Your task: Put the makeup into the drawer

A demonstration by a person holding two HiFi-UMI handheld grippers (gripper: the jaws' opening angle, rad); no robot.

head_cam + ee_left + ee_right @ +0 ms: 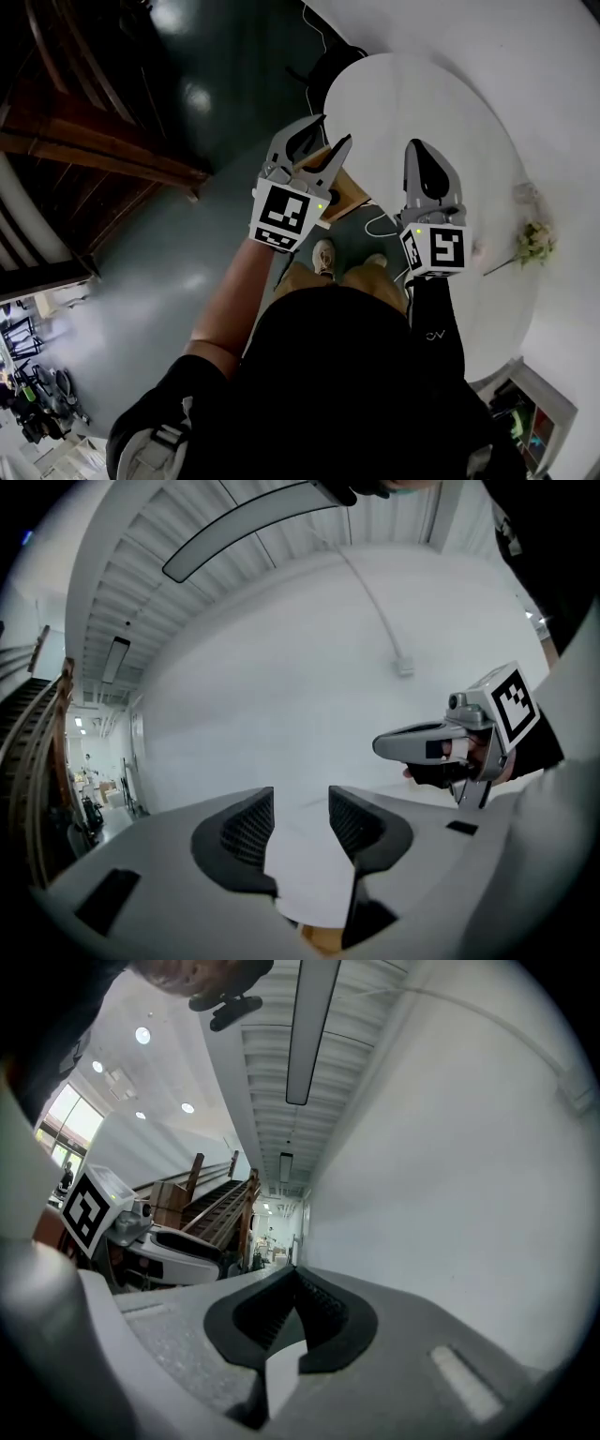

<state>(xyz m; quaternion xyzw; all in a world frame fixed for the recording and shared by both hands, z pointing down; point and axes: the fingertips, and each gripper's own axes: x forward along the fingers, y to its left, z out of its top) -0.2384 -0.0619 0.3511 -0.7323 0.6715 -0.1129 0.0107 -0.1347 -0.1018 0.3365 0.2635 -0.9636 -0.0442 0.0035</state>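
Observation:
No makeup and no drawer can be made out in any view. I hold both grippers up in front of me, above the floor. In the head view my left gripper (330, 129) is open with nothing between its jaws, over a small wooden piece (345, 195). The left gripper view shows the same open jaws (300, 803) against a white wall. My right gripper (420, 148) is shut, tips together, empty, above the edge of a white round table (412, 89). Its own view shows the closed jaws (295, 1274) and the left gripper (159, 1241) beside them.
A small bunch of flowers (534, 242) lies on the table's right side. A dark wooden staircase (84, 141) fills the left. Grey floor (141, 281) spreads below, with cables near the table. A low shelf unit (525, 412) stands at the lower right.

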